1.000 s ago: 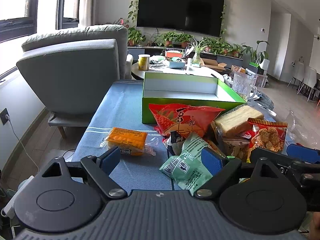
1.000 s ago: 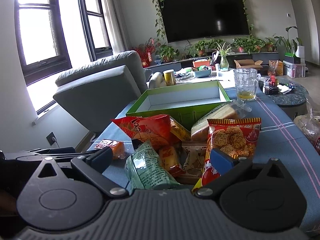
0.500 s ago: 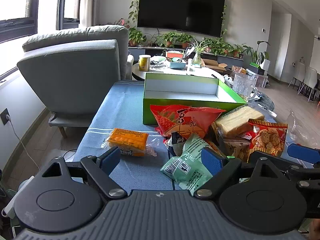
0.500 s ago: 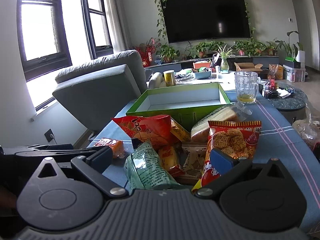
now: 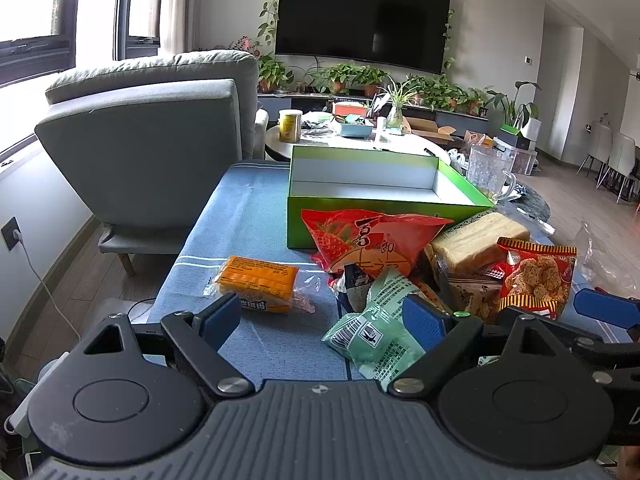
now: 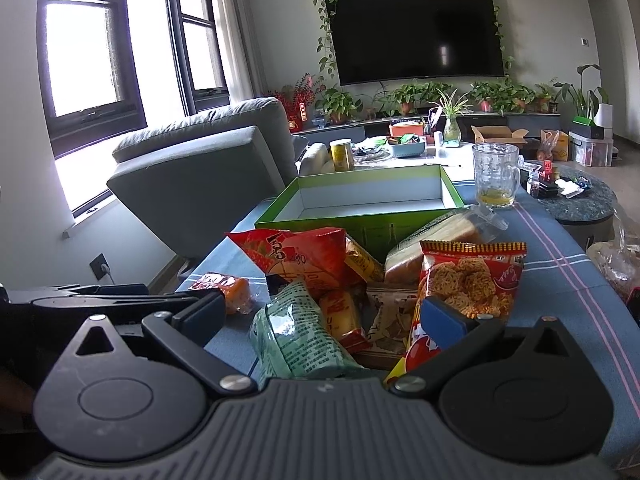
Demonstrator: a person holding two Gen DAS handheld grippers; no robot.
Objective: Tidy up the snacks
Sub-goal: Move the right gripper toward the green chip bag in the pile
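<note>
Daylight from tall windows filled a living room with a wall television and a row of potted plants, and a blue striped cloth covered the tabletop point(image 5: 256, 216) in the lower middle of both frames. Over the last second almost nothing on it had shifted; both views had only crept slightly nearer the heap, so I judged the sorting not yet begun, with every packet still outside the green box point(image 5: 384, 220).

That box, stiff card with a white lining, stood open and empty at the centre of the left view, just behind the pile. Against its front wall leaned a glossy red strawberry bag point(image 5: 372, 240), puffed and creased. Below it lay a pale green crinkled packet point(image 5: 380, 320) with a barcode, a clear-wrapped loaf of sliced bread point(image 5: 476, 236), and a shiny red noodle-snack bag point(image 5: 536, 276) standing upright at the right. An orange flat pack point(image 5: 256, 284) in clear film sat apart at lower left.

The left gripper point(image 5: 320, 320) hung low before the pile, its blue-padded fingers spread wide on nothing. The right gripper point(image 6: 320, 316) did likewise, fingers apart, one pad just in front of the noodle bag in the lower right of its frame.
</note>
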